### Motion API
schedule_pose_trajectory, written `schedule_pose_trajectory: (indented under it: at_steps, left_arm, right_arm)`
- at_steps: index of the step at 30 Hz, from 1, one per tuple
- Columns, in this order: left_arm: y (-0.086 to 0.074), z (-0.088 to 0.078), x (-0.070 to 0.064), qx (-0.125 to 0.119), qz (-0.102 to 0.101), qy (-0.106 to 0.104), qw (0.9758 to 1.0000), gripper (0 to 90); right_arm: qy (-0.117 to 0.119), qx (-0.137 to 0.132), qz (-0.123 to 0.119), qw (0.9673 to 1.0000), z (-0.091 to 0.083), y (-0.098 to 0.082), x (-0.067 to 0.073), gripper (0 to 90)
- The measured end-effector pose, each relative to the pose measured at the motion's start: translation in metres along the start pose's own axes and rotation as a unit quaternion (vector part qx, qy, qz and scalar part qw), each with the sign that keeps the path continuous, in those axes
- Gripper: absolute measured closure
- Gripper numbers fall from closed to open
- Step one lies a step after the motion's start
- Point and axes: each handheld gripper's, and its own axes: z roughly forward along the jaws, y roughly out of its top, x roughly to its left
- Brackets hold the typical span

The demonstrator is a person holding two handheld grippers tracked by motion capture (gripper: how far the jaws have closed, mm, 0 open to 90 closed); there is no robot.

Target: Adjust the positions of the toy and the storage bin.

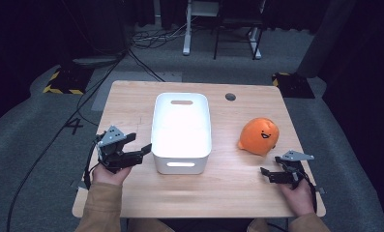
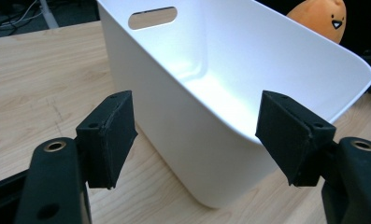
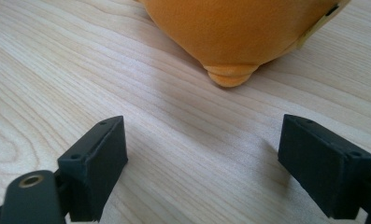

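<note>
A white plastic bin (image 1: 156, 126) with handle slots stands in the middle of the wooden table (image 1: 228, 188). My left gripper (image 1: 137, 148) hovers just left of the bin's near left corner, jaws open and nothing between the pads. In the left gripper view, the left gripper (image 2: 198, 112) frames the bin's near corner (image 2: 174, 116), which lies beyond the pads. An orange plush toy (image 1: 259, 136) with a smiling face sits right of the bin. My right gripper (image 1: 269, 174) rests low near the table's front right, open, with the right gripper (image 3: 205, 133) pointed at the plush (image 3: 239, 28) a little ahead.
A round cable hole (image 1: 230, 96) is at the table's far edge. Beyond the table are grey floor, cables (image 1: 151, 38) and desk legs (image 1: 186, 29). The plush (image 2: 321, 14) peeks over the bin's far rim in the left gripper view.
</note>
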Motion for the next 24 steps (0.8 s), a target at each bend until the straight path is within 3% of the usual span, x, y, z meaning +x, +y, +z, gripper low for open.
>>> schedule_pose_trajectory:
  at_steps: [7, 14, 16, 20, 24]
  left_arm:
    - [0.006, 0.022, -0.001, 0.006, -0.001, -0.011, 0.9999, 29.3]
    - [0.002, 0.036, 0.002, 0.022, -0.001, -0.004, 0.9998, 32.4]
    - [-0.001, 0.039, 0.002, 0.02, -0.006, -0.015, 0.9997, 33.8]
    - [-0.002, 0.04, -0.003, 0.013, -0.001, -0.009, 0.9999, 36.4]
    - [-0.003, 0.044, -0.01, 0.023, 0.019, -0.005, 0.9995, 38.4]
  right_arm:
    - [0.0, 0.0, 0.0, 1.0, 0.0, 0.0, 0.0, 15.6]
    - [0.0, 0.0, 0.0, 1.0, 0.0, 0.0, 0.0, 15.6]
    - [0.0, 0.0, 0.0, 1.0, 0.0, 0.0, 0.0, 15.6]
    - [0.0, 0.0, 0.0, 1.0, 0.0, 0.0, 0.0, 15.6]
    - [0.0, 0.0, 0.0, 1.0, 0.0, 0.0, 0.0, 15.6]
